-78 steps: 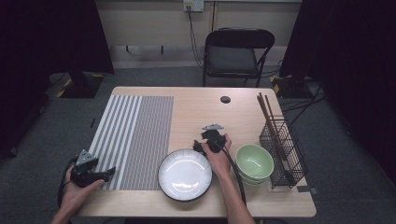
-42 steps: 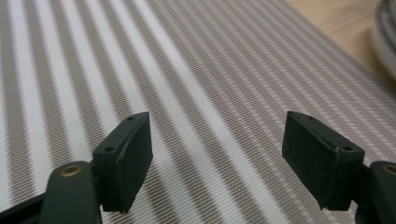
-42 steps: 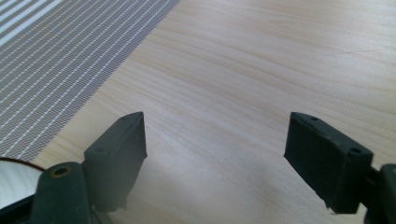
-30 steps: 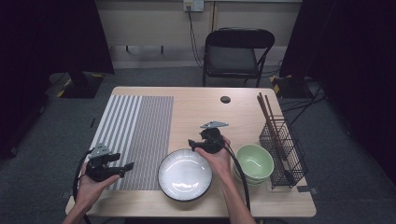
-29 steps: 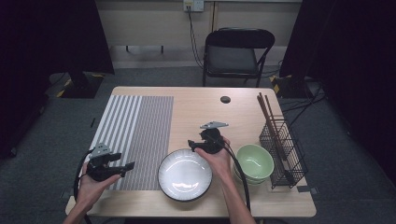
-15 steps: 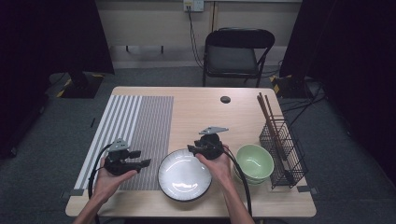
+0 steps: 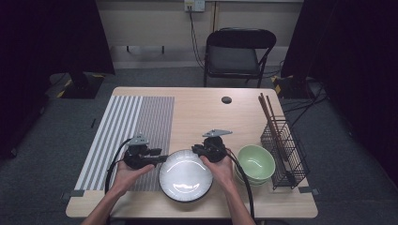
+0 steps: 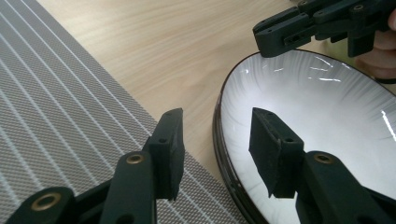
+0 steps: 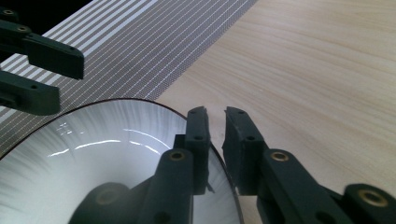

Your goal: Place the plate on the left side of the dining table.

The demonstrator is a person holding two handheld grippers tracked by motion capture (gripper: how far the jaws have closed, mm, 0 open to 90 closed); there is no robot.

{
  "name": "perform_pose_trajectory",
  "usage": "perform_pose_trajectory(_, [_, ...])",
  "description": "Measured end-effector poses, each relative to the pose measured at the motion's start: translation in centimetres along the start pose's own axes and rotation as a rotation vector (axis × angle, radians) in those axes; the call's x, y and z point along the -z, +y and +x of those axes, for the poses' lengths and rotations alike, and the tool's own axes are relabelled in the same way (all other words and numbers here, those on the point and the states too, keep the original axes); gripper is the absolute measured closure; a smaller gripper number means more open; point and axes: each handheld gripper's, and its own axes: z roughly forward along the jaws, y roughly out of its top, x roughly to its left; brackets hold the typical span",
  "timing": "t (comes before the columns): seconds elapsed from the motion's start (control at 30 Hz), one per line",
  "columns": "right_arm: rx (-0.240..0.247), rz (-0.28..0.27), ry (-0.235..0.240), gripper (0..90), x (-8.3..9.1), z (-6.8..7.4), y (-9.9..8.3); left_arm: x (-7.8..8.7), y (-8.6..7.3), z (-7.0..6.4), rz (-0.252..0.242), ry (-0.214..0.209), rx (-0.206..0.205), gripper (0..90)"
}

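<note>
A white plate with a dark rim (image 7: 185,177) lies at the table's front centre. My left gripper (image 7: 162,158) is at its left edge. In the left gripper view that gripper (image 8: 217,140) is open and straddles the rim: one jaw over the table, the other over the plate's white inside (image 8: 327,121). My right gripper (image 7: 195,151) is at the plate's far right rim. In the right gripper view its jaws (image 9: 217,140) stand nearly together with the plate's rim (image 9: 140,105) running between them.
A striped grey placemat (image 7: 126,133) covers the table's left part. To the right of the plate sits a green bowl (image 7: 256,161), then a black wire rack (image 7: 284,150) holding chopsticks. A small black disc (image 7: 226,99) lies at the back. A chair (image 7: 234,51) stands behind the table.
My left gripper has come from the table's front left corner, rightward across the placemat, to the plate's left rim. The right gripper has stayed at the plate's far rim, shifting slightly.
</note>
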Motion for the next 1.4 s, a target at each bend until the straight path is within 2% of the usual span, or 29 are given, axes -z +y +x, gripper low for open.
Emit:
perform_pose_trajectory(0.13, [0.003, 0.007, 0.008, 82.1, 0.1, -0.1, -0.3, -0.5, -0.1, -0.1, -0.001, 0.005, -0.013, 56.6])
perform_pose_trajectory(0.17, [0.003, 0.003, 0.008, 82.0, 0.2, -0.1, -0.4, -0.8, -0.1, -0.2, 0.003, -0.010, 0.007, 56.5])
perform_pose_trajectory(0.23, [0.005, -0.004, 0.006, 82.1, 0.3, -0.2, -0.6, -1.0, -0.1, -0.1, 0.010, -0.013, 0.006, 58.0])
perform_pose_trajectory(0.33, [-0.008, -0.010, 0.016, 82.0, 0.4, -0.3, -0.9, -1.2, -0.2, -0.1, 0.008, -0.018, 0.026, 66.0])
perform_pose_trajectory(0.4, [-0.009, -0.013, 0.023, 82.2, 0.4, -0.5, -0.9, -1.1, -0.2, 0.0, -0.007, -0.046, 0.053, 74.3])
perform_pose_trajectory(0.47, [-0.002, -0.016, 0.019, 82.2, 0.4, -0.4, -1.0, -1.1, -0.2, 0.0, -0.004, -0.028, 0.044, 80.0])
perform_pose_trajectory(0.57, [-0.009, -0.022, 0.026, 82.4, 0.4, -0.5, -1.0, -1.4, -0.4, 0.1, 0.013, -0.022, 0.040, 85.3])
perform_pose_trajectory(0.73, [-0.011, -0.030, 0.030, 84.0, 0.5, -0.6, -1.0, -1.4, -0.4, 0.4, 0.010, -0.043, 0.047, 85.8])
perform_pose_trajectory(0.87, [-0.007, -0.006, 0.035, 84.8, 0.5, -0.7, -0.6, -1.5, -0.4, 0.7, 0.015, -0.063, 0.073, 86.1])
perform_pose_trajectory(1.0, [0.009, -0.001, 0.037, 85.4, 0.5, -0.7, -0.8, -1.5, -0.4, 0.8, 0.011, -0.065, 0.077, 86.1])
perform_pose_trajectory(1.23, [-0.014, -0.008, 0.040, 86.5, 0.6, -0.7, -0.8, -1.6, -0.4, 0.7, 0.011, -0.059, 0.067, 85.0])
perform_pose_trajectory(1.3, [-0.032, -0.010, 0.044, 86.5, 0.6, -0.8, -0.9, -1.6, -0.4, 0.9, 0.012, -0.071, 0.059, 85.8])
perform_pose_trajectory(1.4, [-0.055, -0.025, 0.050, 86.5, 0.6, -0.9, -1.1, -1.7, -0.4, 1.1, 0.000, -0.088, 0.085, 86.2])
